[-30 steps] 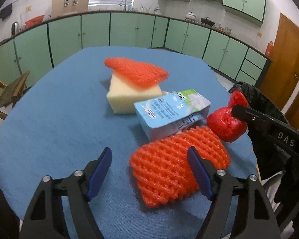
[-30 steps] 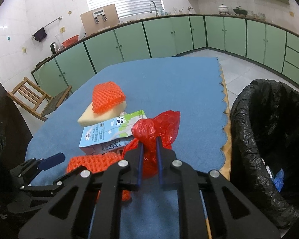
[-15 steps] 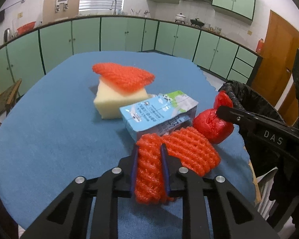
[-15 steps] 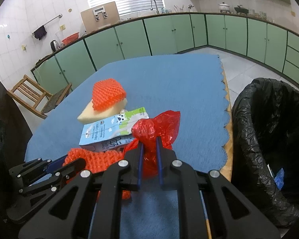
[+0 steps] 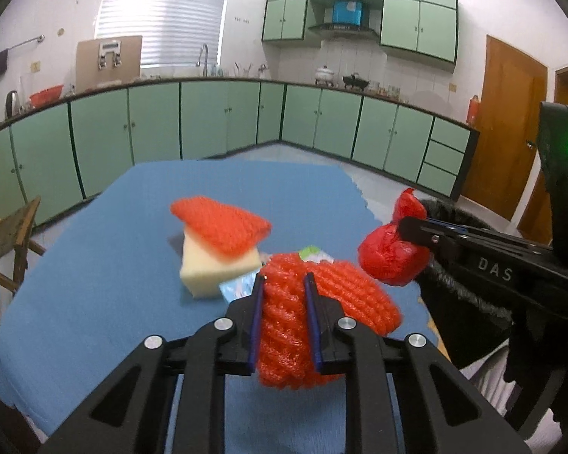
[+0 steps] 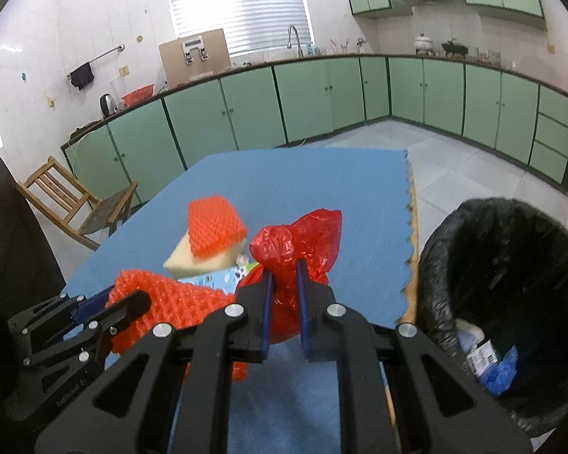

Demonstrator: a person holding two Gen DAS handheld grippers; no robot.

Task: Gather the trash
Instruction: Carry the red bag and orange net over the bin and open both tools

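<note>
My left gripper (image 5: 283,283) is shut on an orange foam net (image 5: 344,295), pinched between its blue pads and lifted off the blue table (image 5: 94,283). The same net (image 6: 170,302) shows at lower left in the right wrist view, in the left gripper (image 6: 125,302). My right gripper (image 6: 284,268) is shut on a crumpled red plastic bag (image 6: 303,234), also raised above the table; this bag (image 5: 386,257) hangs at the right of the left wrist view. A second orange net (image 5: 219,227) lies on a cream foam block (image 5: 212,268). A milk carton (image 5: 238,285) lies mostly hidden behind the held net.
A bin lined with a black bag (image 6: 511,283) stands just off the table's right edge, with some trash inside. A wooden chair (image 6: 72,204) is at the left. Green cabinets (image 5: 208,121) run along the walls behind.
The left gripper shut on the near orange net, crumpled it and lifted it off the table. The right gripper rose too, still holding the red bag.
</note>
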